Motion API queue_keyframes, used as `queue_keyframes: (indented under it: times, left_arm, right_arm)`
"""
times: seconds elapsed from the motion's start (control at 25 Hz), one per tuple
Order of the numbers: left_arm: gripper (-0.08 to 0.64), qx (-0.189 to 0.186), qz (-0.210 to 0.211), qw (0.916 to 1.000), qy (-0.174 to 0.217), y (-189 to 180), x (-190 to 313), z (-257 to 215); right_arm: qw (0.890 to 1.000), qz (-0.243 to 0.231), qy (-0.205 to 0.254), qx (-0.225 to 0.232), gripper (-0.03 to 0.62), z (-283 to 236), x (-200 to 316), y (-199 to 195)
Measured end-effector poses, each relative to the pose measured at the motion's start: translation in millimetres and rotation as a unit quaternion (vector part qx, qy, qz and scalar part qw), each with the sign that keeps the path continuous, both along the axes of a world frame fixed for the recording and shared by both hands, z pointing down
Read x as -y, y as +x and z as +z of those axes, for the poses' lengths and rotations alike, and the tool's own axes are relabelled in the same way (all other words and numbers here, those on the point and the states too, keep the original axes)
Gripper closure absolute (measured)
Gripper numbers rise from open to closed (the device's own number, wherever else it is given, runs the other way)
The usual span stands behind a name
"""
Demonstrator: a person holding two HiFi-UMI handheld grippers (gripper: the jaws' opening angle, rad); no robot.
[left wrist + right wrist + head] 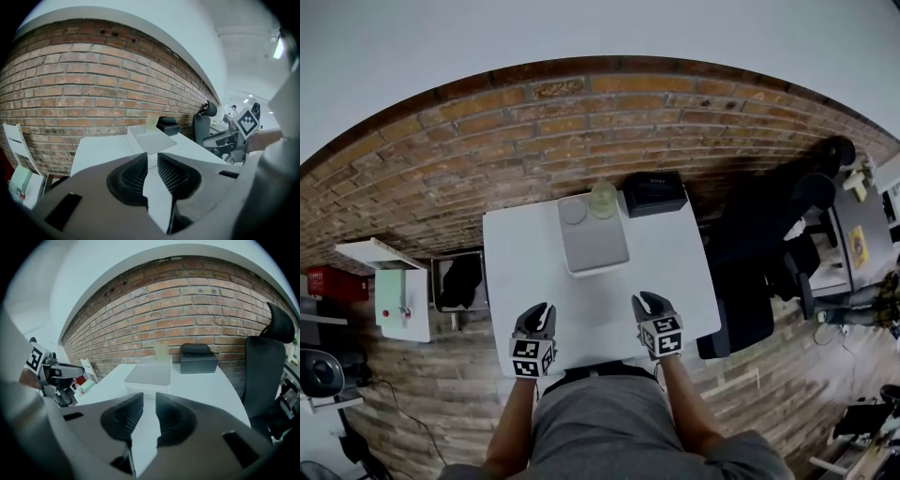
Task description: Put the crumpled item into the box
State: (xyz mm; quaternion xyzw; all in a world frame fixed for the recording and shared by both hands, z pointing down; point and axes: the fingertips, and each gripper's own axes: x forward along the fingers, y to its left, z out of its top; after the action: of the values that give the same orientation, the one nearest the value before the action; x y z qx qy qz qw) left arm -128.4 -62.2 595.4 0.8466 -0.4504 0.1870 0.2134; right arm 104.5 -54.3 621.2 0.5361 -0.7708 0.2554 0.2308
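Head view: we see white table (675,272), box (592,248) on it, black case (653,193) right of box. On box's near side, left gripper (539,309) and right gripper (645,300), jaws slightly apart, empty. Crumpled item (603,199) at box's far edge.

Count: 2 grippers, left gripper (538,311) and right gripper (648,302); 1 table (516,253); 1 box (593,246); 1 yellowish item (603,199) at 12 o'clock; 1 black case (653,192).

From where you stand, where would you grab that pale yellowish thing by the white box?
Probably the yellowish thing's upper part, from above. It stands upright at the white box's far end; the box wall hides its base from here, and a black case sits close beside it.
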Motion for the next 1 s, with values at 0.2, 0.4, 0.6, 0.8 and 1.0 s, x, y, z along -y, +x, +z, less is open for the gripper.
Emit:
queue_keyframes:
  times: [0.2,0.4,0.6,0.8,1.0]
  left_arm:
    - [0.497,-0.009,0.007,0.9996,0.026,-7.3,-12.6,-24.4]
    - [0.555,-0.013,0.018,0.9992,0.034,-13.3,-24.5,-36.8]
    - [0.555,-0.012,0.022,0.9991,0.033,-23.5,-36.9,-40.1]
    - [0.555,-0.013,0.031,0.999,0.03,-31.3,-48.8,-39.3]
    - [0.555,-0.029,0.043,0.9983,0.027,-39.5,-58.9,-43.9]
  right_arm:
    - [1.0,-0.003,0.015,-0.004,0.517,-15.2,-12.9,-12.6]
    - [0.999,0.017,0.031,-0.006,0.589,-30.3,-26.0,-18.2]
    - [0.999,0.018,0.033,0.009,0.589,-35.3,-38.1,-32.2]
    - [0.999,0.027,0.03,0.023,0.589,-43.4,-48.1,-38.9]
    - [0.998,0.045,0.034,0.015,0.589,-54.8,-65.0,-44.7]
